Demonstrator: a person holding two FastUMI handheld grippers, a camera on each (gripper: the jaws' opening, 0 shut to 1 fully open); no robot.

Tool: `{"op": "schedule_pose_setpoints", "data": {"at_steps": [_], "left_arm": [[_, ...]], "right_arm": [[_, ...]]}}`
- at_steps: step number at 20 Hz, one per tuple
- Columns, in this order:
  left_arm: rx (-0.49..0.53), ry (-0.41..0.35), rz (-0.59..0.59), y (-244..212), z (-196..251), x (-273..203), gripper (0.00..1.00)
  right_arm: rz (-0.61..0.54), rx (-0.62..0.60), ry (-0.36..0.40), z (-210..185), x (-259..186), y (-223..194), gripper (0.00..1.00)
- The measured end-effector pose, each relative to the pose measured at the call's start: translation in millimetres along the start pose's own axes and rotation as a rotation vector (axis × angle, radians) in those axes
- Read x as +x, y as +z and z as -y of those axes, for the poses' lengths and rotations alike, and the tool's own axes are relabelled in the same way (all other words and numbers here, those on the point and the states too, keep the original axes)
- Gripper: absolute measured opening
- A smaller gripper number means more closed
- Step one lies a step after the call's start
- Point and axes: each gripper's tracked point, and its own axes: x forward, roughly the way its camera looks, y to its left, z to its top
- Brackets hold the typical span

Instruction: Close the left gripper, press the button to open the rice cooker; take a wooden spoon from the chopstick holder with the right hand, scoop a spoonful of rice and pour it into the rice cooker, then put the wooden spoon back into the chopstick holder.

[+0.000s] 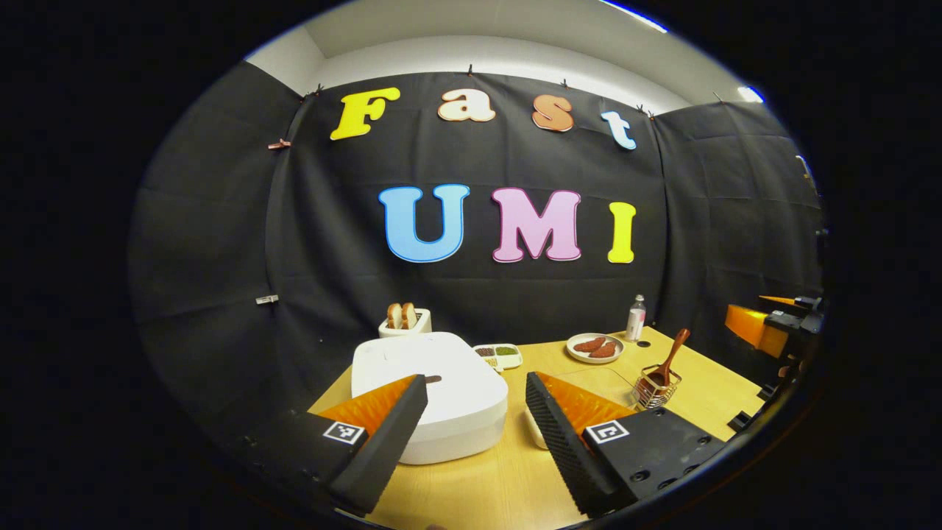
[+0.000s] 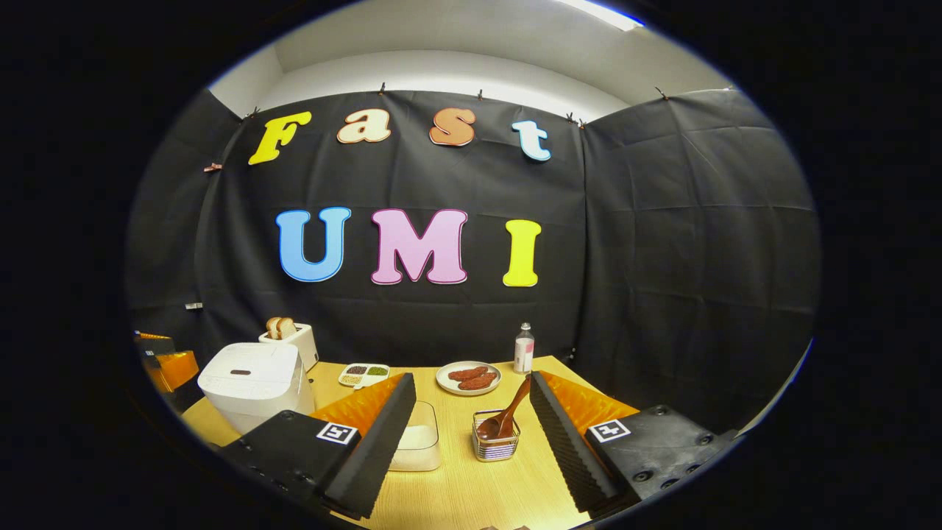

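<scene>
The white rice cooker (image 1: 430, 401) stands with its lid down straight ahead of my left gripper (image 1: 475, 383), which is open and held a little short of it. A dark button (image 1: 433, 379) sits on the lid near my left fingertip. In the right gripper view the cooker (image 2: 254, 383) stands at the left. My right gripper (image 2: 471, 383) is open, and between its fingers stands the wire chopstick holder (image 2: 497, 444) with the wooden spoon (image 2: 508, 412) leaning in it. A clear box of rice (image 2: 419, 438) sits beside the holder, partly behind my left finger.
At the back of the wooden table (image 2: 471, 486) are a toaster with bread (image 2: 291, 338), a sectioned dish (image 2: 363, 375), a plate of sausages (image 2: 469, 377) and a small bottle (image 2: 523, 348). Black cloth walls close in the table's back and sides.
</scene>
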Motion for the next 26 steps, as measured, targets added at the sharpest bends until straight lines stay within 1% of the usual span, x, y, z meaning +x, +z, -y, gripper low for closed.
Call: {"op": "schedule_pose_setpoints", "data": {"at_steps": [1,2,4,5,6,9,10,11,12,14,16,19,21,22,23,24,25,26], "left_arm": [[-0.016,0.007,-0.011,0,-3,4,0.91],[-0.030,0.016,-0.026,-2,-7,9,0.82],[-0.042,0.038,-0.039,1,-19,21,0.70],[-0.046,0.053,-0.049,3,-27,29,0.67],[-0.052,0.063,-0.060,2,-33,36,0.59],[-0.091,0.090,-0.104,1,-50,58,0.45],[-0.111,0.098,-0.106,3,-55,66,0.35],[-0.125,0.117,-0.114,6,-60,75,0.29],[-0.120,0.144,-0.126,2,-68,83,0.18],[-0.112,0.150,-0.141,3,-72,102,0.10],[-0.120,0.114,-0.165,-2,-68,118,0.08],[-0.110,0.083,-0.209,-14,-67,143,0.08],[-0.115,0.051,-0.257,-28,-63,156,0.07],[-0.122,0.046,-0.283,-37,-63,162,0.07],[-0.140,0.042,-0.306,-45,-62,166,0.08],[-0.167,0.031,-0.330,-54,-59,169,0.08],[-0.177,0.027,-0.356,-62,-56,171,0.08],[-0.175,0.029,-0.373,-71,-55,173,0.12]], "right_arm": [[0.002,-0.003,-0.002,2,-1,0,0.98],[0.003,-0.007,-0.006,4,-3,1,0.98],[0.004,-0.012,-0.012,7,-9,-1,0.98],[-0.001,-0.015,-0.017,10,-12,-3,0.98],[-0.010,-0.017,-0.021,13,-15,-8,0.98],[-0.037,-0.017,-0.040,21,-24,-18,0.98],[-0.043,-0.010,-0.047,24,-28,-19,0.98],[-0.044,-0.003,-0.057,27,-31,-19,0.98],[-0.046,-0.002,-0.065,30,-34,-20,0.98],[-0.050,-0.011,-0.080,37,-38,-23,0.98],[-0.057,-0.013,-0.098,43,-44,-27,0.98],[-0.077,0.001,-0.125,50,-52,-35,0.98],[-0.094,0.005,-0.143,55,-57,-42,0.96],[-0.104,0.005,-0.153,58,-58,-45,0.98],[-0.112,0.007,-0.160,61,-58,-46,0.98],[-0.118,0.010,-0.166,63,-58,-46,0.96],[-0.124,0.013,-0.167,63,-58,-47,0.98],[-0.127,0.013,-0.163,63,-57,-46,0.98]]}}
